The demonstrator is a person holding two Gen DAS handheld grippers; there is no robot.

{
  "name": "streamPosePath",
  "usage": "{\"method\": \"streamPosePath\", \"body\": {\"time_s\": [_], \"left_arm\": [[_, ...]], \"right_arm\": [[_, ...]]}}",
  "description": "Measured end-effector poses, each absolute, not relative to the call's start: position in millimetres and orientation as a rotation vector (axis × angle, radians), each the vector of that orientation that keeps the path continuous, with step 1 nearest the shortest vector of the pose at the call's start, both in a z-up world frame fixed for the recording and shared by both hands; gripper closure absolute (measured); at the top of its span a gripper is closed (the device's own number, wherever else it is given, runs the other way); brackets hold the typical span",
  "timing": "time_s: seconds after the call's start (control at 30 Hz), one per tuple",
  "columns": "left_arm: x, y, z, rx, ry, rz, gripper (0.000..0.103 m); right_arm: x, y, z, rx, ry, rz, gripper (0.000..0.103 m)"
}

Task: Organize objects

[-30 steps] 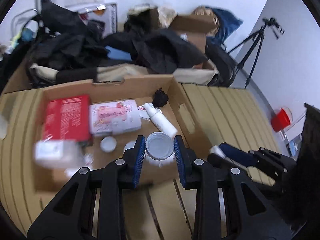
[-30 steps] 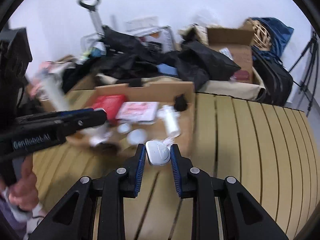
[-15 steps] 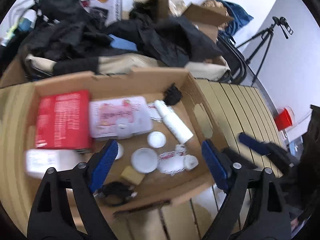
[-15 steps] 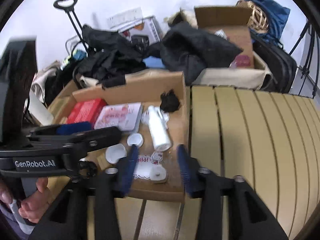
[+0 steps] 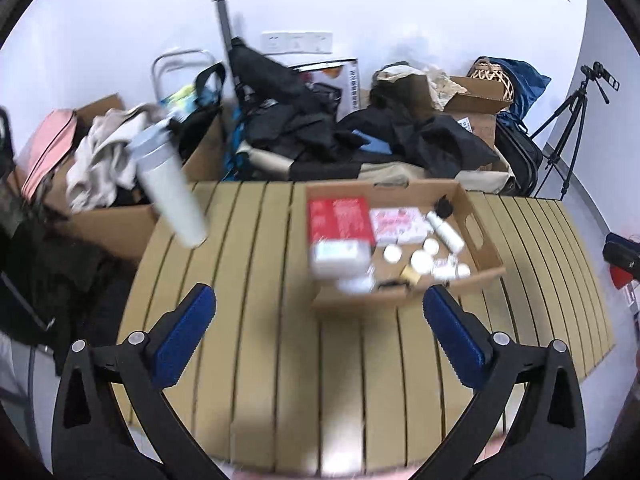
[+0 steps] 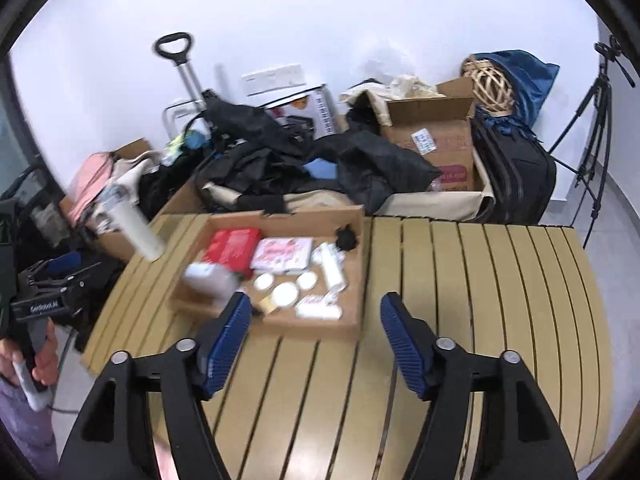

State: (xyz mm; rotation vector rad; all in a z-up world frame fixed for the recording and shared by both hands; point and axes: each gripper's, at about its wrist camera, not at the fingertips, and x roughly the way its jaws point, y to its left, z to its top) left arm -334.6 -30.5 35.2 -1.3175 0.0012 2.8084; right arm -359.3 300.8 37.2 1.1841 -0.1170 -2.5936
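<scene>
The slatted desk point(image 6: 460, 288) carries an open cardboard box point(image 6: 356, 264), which sits toward the far edge. Inside the box lie a red package point(image 6: 234, 246), a pink-and-white packet point(image 6: 282, 254) just beside it, a white tube point(image 6: 334, 266) near the right wall, several small round white lids point(image 6: 285, 294) and a black clump point(image 6: 346, 238) in the far right corner. A blurred white cylinder point(image 5: 170, 188) appears tilted above the desk's left edge; what supports it cannot be determined.

The left gripper point(image 5: 318, 308) is held above the near part of the desk, aimed toward the box. Its blue-padded fingers point(image 5: 186, 334) are spread wide and grip nothing, and touch nothing. In the right wrist view, the person's left hand point(image 6: 30, 364) grasps the handle of this gripper beyond the desk's left edge.

The right gripper point(image 6: 316, 314) is held above the near edge of the desk, pointing at the box's near wall. Its fingers point(image 6: 404, 350) are spread apart, empty, and clear of the box and its contents.
</scene>
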Motion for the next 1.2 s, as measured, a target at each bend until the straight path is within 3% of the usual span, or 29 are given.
{"method": "streamPosePath", "body": {"time_s": [0.13,0.57,0.73,0.9,1.0,1.1,1.2], "left_arm": [[-293,-46,47,-1.330,0.062,2.831,0.000],[-148,-34,62,-1.096,0.079,2.916,0.000],[-86,-25,48,-1.022,0.142,2.962,0.000],[-36,-19,25,-1.038,0.055,2.928,0.000],[-13,-11,4,-1.118,-0.026,2.840,0.000],[3,-3,-10,-1.144,0.025,2.846,0.000],[9,0,-14,-1.153,0.037,2.827,0.000]], "right_arm": [[-331,293,52,1.172,-0.106,-2.589,0.024],[-203,266,62,1.076,-0.019,-2.656,0.024],[-140,256,47,1.034,0.015,-2.667,0.024],[-83,247,18,1.047,0.017,-2.671,0.024],[-52,244,0,1.058,-0.043,-2.671,0.024],[-25,242,-24,1.105,-0.127,-2.643,0.024],[-12,227,-36,1.127,-0.032,-2.636,0.024]]}}
